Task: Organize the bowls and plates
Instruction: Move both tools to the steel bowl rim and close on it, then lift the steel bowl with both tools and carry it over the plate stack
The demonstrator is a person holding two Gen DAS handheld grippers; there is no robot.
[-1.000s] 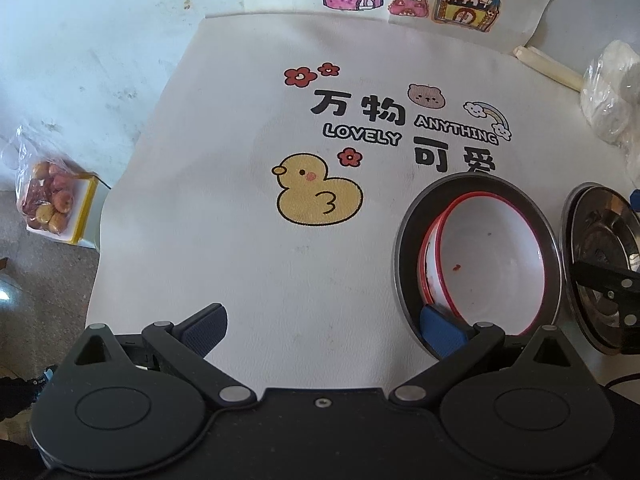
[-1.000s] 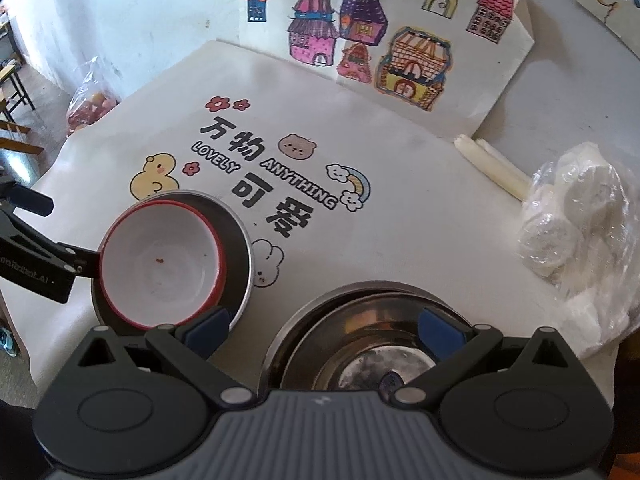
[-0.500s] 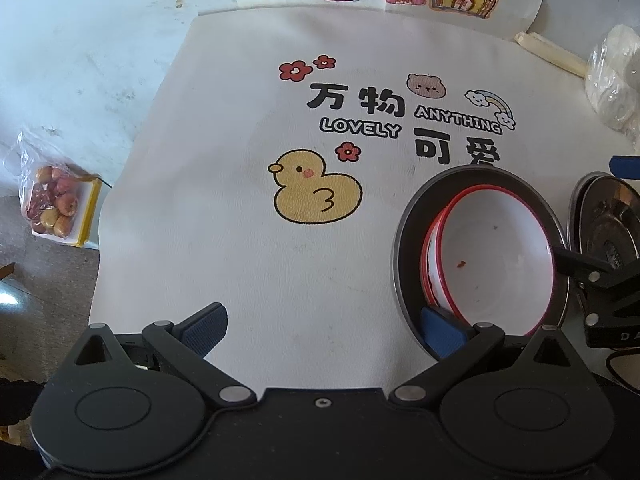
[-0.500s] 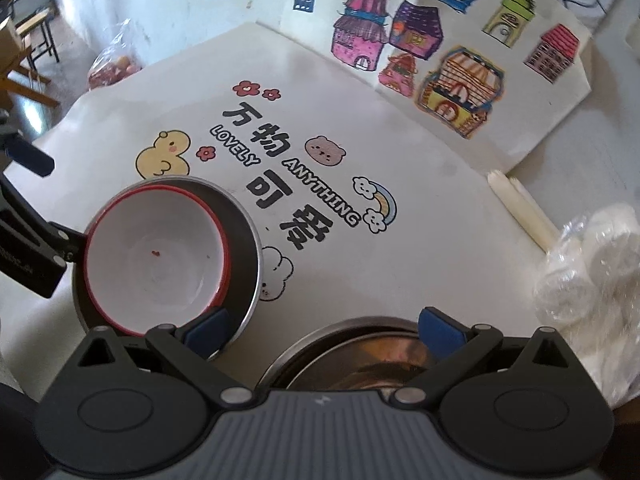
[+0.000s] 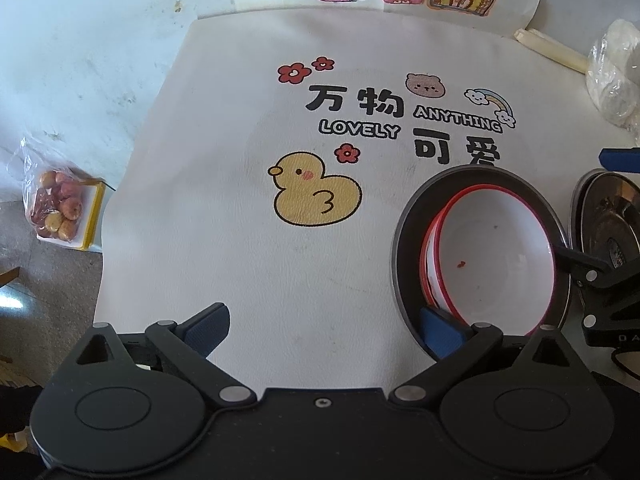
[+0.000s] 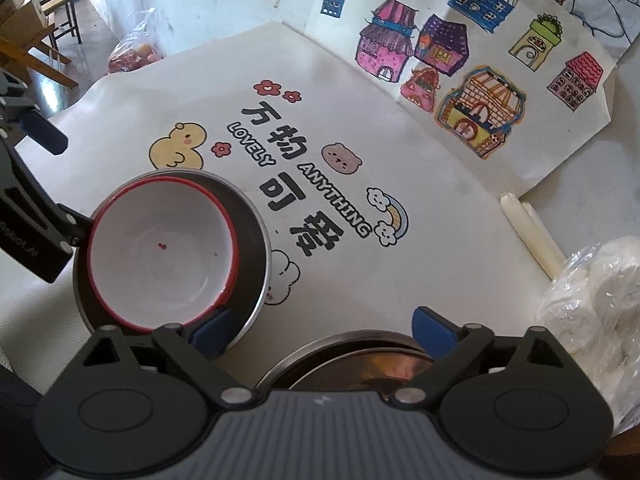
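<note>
A pale desk (image 5: 100,60) carries a cream mat (image 5: 248,264) printed with a yellow duck (image 5: 316,192), flowers and dark lettering. Sheets of coloured house drawings (image 6: 472,80) lie along the mat's far edge. To the right are a pale rolled stick (image 6: 528,232) and a clear bag of white lumps (image 6: 592,304). Off the desk's left edge, on the grey floor, sits a bag of reddish fruit (image 5: 58,208); in the right wrist view wooden furniture (image 6: 36,32) stands in the far left corner.

The white bowl with a red rim (image 5: 492,260) sits inside a dark grey bowl (image 5: 404,240) on the right part of the mat. A stack of steel bowls (image 6: 360,364) stands just right of it, near the mat's near edge.

The left gripper (image 5: 324,328) has its jaws spread wide; its right pad is inside the dark bowl beside the white bowl's near wall, its left pad over bare mat. The right gripper (image 6: 324,328) is spread wide, its jaws having just narrowed slightly, straddling the steel stack's far rim without pressing it.

The mat's left and middle lie free.
</note>
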